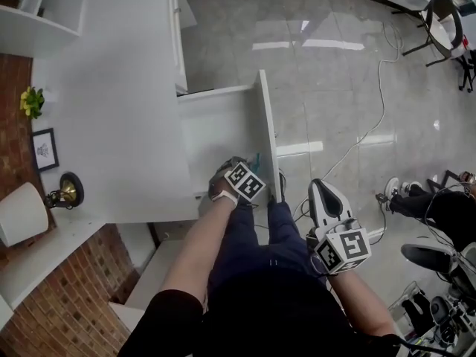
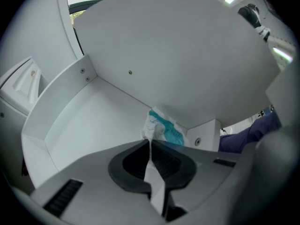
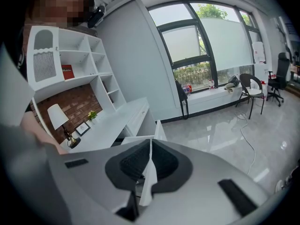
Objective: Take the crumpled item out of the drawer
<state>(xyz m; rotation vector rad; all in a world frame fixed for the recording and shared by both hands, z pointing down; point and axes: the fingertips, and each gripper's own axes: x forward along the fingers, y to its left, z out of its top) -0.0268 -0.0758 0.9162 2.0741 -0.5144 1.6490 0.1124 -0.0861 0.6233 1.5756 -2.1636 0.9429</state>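
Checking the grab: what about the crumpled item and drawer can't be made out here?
Left gripper view: crumpled wrapper print too blurred to read; lower part behind the left gripper.
Head view: wrapper mostly hidden by that gripper; a teal sliver shows.
Right gripper view: drawer interior hidden behind the right gripper.

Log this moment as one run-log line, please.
left hand-held gripper: shut on crumpled item | item: in drawer corner | right hand-held gripper: shut, empty

Left claw (image 1: 238, 166) inside open white drawer (image 1: 216, 129), right claw (image 1: 324, 190) outside it.
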